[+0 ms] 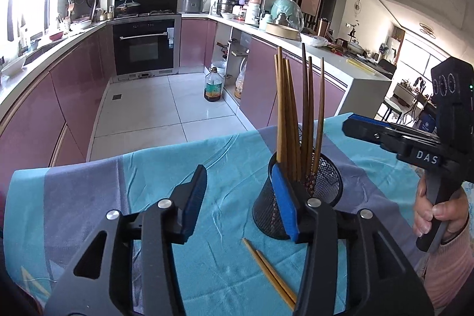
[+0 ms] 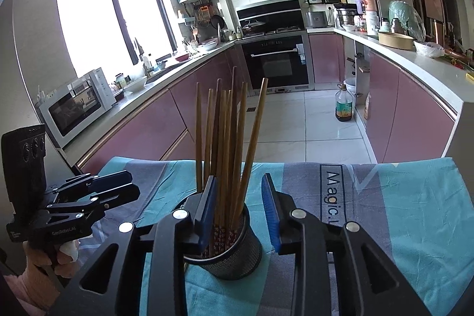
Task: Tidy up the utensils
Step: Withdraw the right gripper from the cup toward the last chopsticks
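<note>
A black mesh cup stands on the blue and grey cloth with several wooden chopsticks upright in it. Two loose chopsticks lie on the cloth in front of the cup. My left gripper is open with nothing between its fingers; its right finger sits just in front of the cup's left side. In the right wrist view my right gripper is open above the cup, and the chopsticks rise between its fingers, the right pad clear of them. The left gripper hovers at the left.
The table's far edge drops to a tiled kitchen floor. An oil bottle stands on the floor by an open cabinet. Pink cabinets and cluttered counters line both sides, with a microwave at the left. A hand holds the right gripper's handle.
</note>
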